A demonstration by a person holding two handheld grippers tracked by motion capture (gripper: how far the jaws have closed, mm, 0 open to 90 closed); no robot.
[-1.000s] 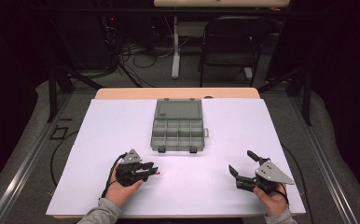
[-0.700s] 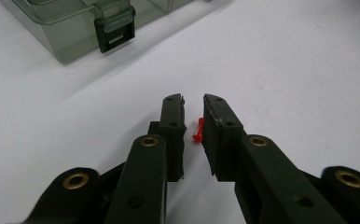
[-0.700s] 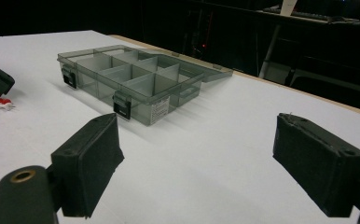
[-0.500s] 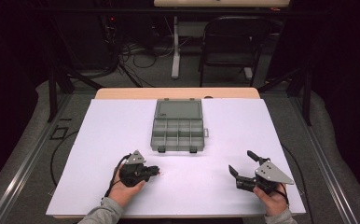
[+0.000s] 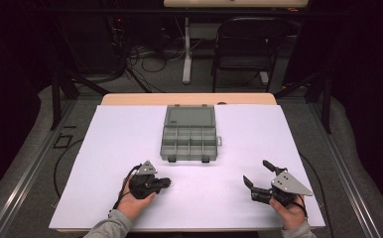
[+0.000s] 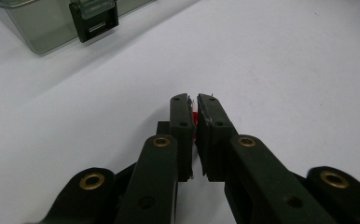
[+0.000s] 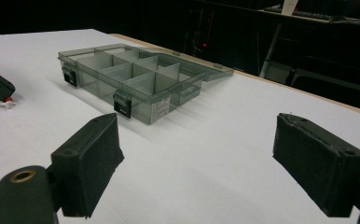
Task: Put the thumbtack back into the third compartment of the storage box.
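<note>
1. Organizer box [image 5: 189,136] of smoky grey plastic sits open on the white table cover [image 5: 105,148], toward the far middle, its lid laid flat behind it and its divided compartments facing up. From the right gripper view the same box [image 7: 136,79] shows two black latches on its near wall and a small label on one end.
2. Between the left gripper's [image 6: 194,109] jaws, a small red-and-white object [image 6: 195,116] is pinched; the jaws stand nearly together with a thin gap, and what the object is cannot be told. In the right gripper view a tiny red-and-white piece [image 7: 5,103] shows at that gripper's tip, close to the cover.
3. From above, the left gripper [image 5: 165,183] lies low over the cover, in front of the box and to its left, held by the left hand [image 5: 132,201].
4. Right gripper [image 5: 259,174] is held near the front right of the cover by the right hand [image 5: 291,215], its jaws spread wide with nothing between them; its pads [image 7: 92,163] frame bare cover.
5. Beyond the table stand a dark folding chair [image 5: 246,44] and loose cables [image 5: 145,59] on the floor.
</note>
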